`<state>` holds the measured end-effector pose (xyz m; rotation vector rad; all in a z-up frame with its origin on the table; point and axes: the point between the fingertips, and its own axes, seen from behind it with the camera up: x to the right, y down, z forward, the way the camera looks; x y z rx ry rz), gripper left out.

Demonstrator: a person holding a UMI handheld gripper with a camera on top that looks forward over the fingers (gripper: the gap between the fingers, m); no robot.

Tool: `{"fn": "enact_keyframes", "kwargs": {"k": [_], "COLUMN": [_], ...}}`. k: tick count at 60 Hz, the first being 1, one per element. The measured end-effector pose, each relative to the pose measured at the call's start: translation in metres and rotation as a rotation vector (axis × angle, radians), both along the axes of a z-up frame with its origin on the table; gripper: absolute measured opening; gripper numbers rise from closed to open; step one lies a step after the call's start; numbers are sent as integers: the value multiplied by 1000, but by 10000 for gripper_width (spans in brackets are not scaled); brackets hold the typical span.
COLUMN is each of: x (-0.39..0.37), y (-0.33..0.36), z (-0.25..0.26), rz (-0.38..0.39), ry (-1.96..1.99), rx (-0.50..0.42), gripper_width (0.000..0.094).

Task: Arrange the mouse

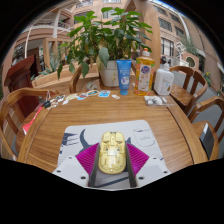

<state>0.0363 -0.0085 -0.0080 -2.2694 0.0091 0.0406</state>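
Right now I am holding my two-finger gripper [112,160] low over a light grey mouse mat [75,140] that is lying on a long wooden dining table [50,125], and a pale yellow computer mouse [112,152] is sitting between the magenta pads [88,157] — the fingers are closing in narrow on its flanks, and I am judging both pads to be pressing on it, though the contact line itself is hard to read.

Risks from here, as I am reading them: the shell is rounded and smooth, so a grip set too high could be letting it squirt forward out of the pads; a tilt of my hand could be dragging the mat along with it. Beyond the mat, a row of bottles — a blue tube [124,75], an orange-yellow bottle [145,74], a white jug [164,78] — is standing in front of a leafy green potted plant [105,40], well apart from the mouse and posing no hazard unless I am pushing far forward.

The mouse's long axis is running straight along my fingers, one end pointing away toward the bottles; which end is the button end I cannot tell.
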Motion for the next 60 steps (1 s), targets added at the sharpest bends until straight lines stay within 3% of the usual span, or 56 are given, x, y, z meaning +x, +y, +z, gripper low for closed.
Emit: {"fn": "enact_keyframes", "kwargs": {"k": [5, 10, 12, 39, 60], "x": [0, 3, 6, 8, 6], "y": [-4, -11, -12, -155, -266], "z": [-2, 10, 21, 176, 212], "rz": [-4, -6, -8, -11, -8], "ry": [13, -4, -16, -80, -108], "rx": [-15, -3, 12, 204, 237], "gripper_width": [538, 815, 873, 857, 854]}}
